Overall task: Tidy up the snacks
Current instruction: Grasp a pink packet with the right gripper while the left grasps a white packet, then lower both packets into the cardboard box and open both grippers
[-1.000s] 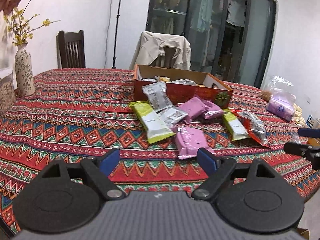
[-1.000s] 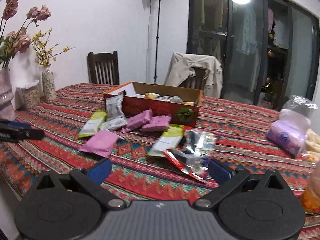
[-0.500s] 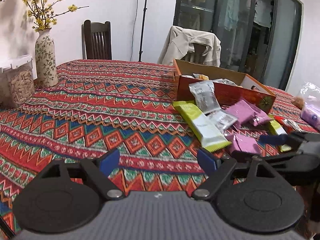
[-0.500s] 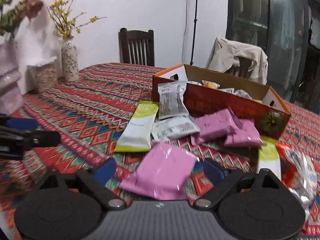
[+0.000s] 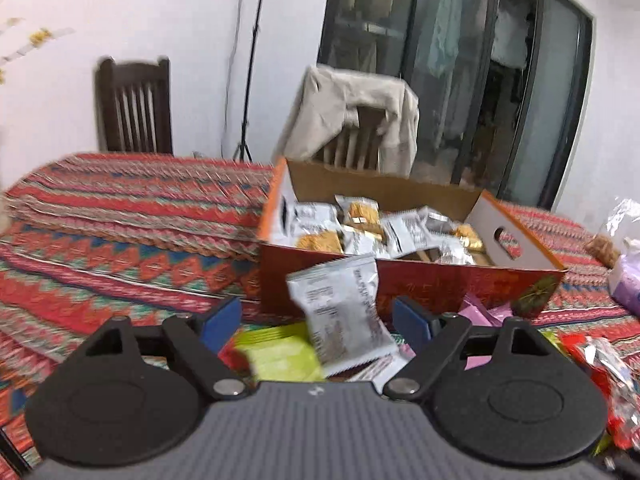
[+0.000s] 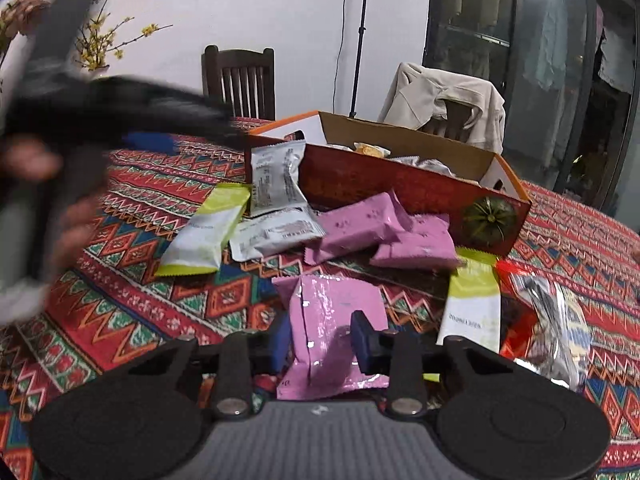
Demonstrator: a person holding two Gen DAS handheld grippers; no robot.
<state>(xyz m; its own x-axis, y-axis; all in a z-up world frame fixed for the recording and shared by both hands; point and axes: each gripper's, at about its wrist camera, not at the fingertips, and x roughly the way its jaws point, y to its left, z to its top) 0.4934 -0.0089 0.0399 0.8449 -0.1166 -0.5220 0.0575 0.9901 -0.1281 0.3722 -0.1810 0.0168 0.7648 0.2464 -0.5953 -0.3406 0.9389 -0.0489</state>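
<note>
The pink snack packet (image 6: 332, 332) sits between the blue pads of the right gripper (image 6: 320, 344), whose jaws are closed on its lower half; whether it is off the patterned tablecloth (image 6: 132, 300) cannot be told. Beyond it lie two more pink packets (image 6: 356, 228), a green-and-white packet (image 6: 204, 236) and silver packets (image 6: 276, 180) against the near wall of the cardboard box (image 6: 384, 184). The left gripper (image 5: 318, 320) hovers with jaws spread wide, a silver packet (image 5: 340, 312) leaning on the box (image 5: 424, 284) between them, untouched by either pad. More packets fill the box.
</note>
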